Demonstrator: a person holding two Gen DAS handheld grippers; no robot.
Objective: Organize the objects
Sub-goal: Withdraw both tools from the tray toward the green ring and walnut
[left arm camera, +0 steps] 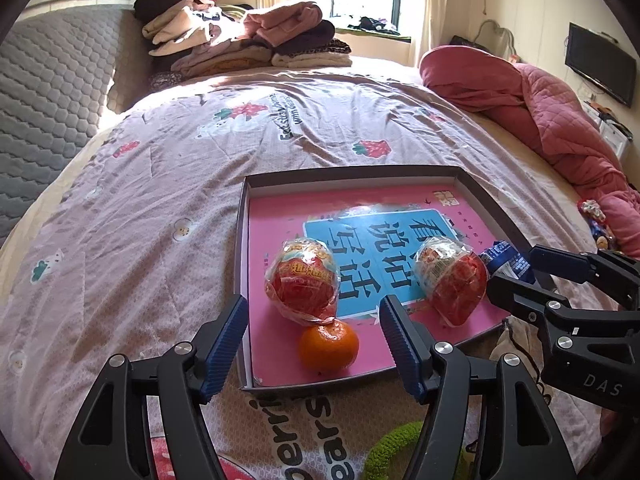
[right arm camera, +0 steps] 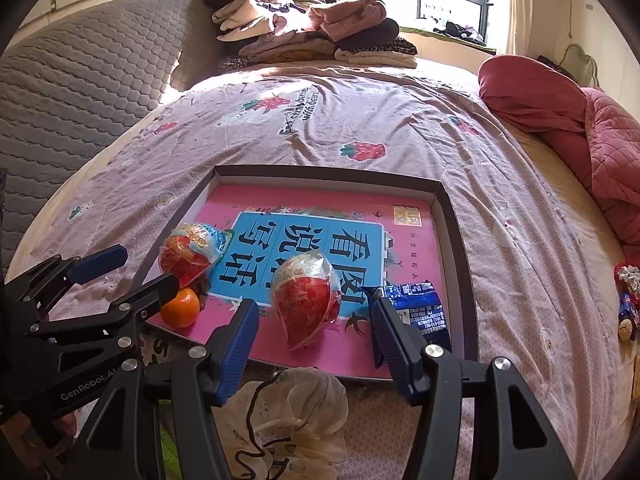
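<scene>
A: So, where does the left gripper (left arm camera: 314,332) stand?
B: Jaws wide, holding nothing; the orange (left arm camera: 328,345) lies in the tray (left arm camera: 486,200) just beyond them, touching a wrapped red egg (left arm camera: 302,280).
A: And the right gripper (right arm camera: 314,332)?
B: Parted, empty; a second wrapped egg (right arm camera: 306,298) lies ahead, blue packet (right arm camera: 420,308) beside it.

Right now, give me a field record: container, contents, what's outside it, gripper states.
container: shallow dark-rimmed cardboard box lid with pink printed floor, on the bed quilt
contents: two red foil-wrapped eggs, small orange mandarin, blue snack packet
outside: cream drawstring pouch, green knitted ring
left gripper: open, empty
right gripper: open, empty
</scene>
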